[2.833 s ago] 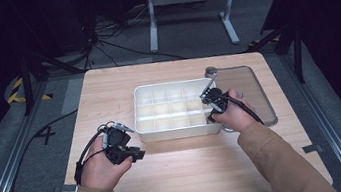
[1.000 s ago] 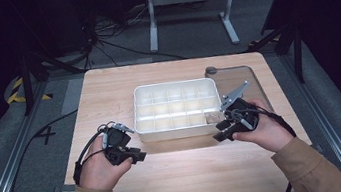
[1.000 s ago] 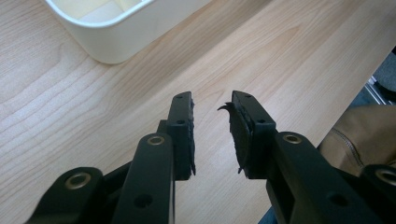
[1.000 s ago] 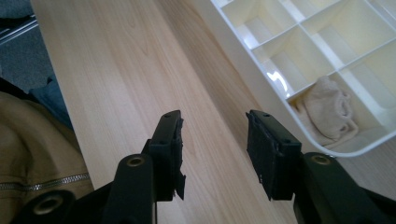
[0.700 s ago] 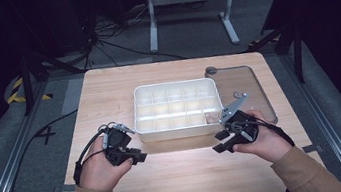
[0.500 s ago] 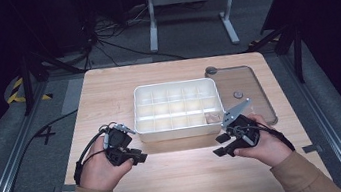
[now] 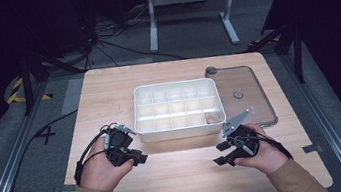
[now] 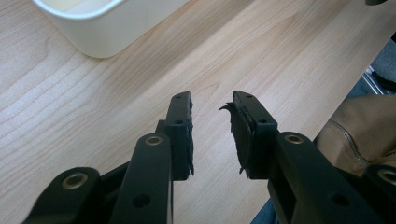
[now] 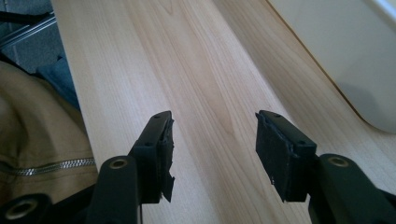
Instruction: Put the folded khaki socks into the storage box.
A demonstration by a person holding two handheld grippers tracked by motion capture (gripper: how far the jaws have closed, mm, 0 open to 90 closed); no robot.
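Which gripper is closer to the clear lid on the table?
Right. The right gripper sits just in front of the lid; the left gripper is across the table, past the white box.

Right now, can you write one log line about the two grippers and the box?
left gripper: open, empty | right gripper: open, empty, jaws just widened | white plastic compartment box: on light wooden table, small brownish item in near-right cell

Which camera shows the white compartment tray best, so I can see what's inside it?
The high view: the whole white compartment tray shows from above, with its grid of cells and a small brownish item in the near right cell. The left gripper view catches just a rounded corner, the right gripper view just an outer wall; neither shows the cells.
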